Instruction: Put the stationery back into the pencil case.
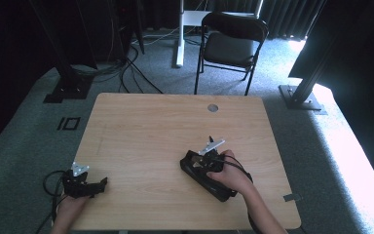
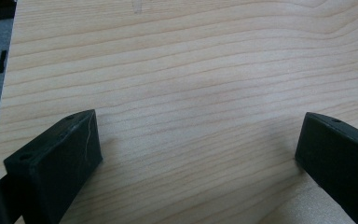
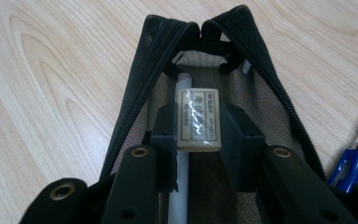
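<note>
One eraser (image 3: 197,119) (gripper-held (image 3: 197,122)) inside pouch (image 3: 135,93).

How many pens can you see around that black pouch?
2: a white pen lying inside the open pencil case under the eraser, and a blue pen on the table beside it. More may be hidden.

This is looking like a lab or recording studio: a wooden table (image 1: 141,126) is standing on grey carpet (image 1: 24,141), with black curtains (image 1: 9,44) hanging around, metal stands (image 1: 304,92), floor cables (image 1: 126,68) and a folding chair (image 1: 231,46) behind.
</note>
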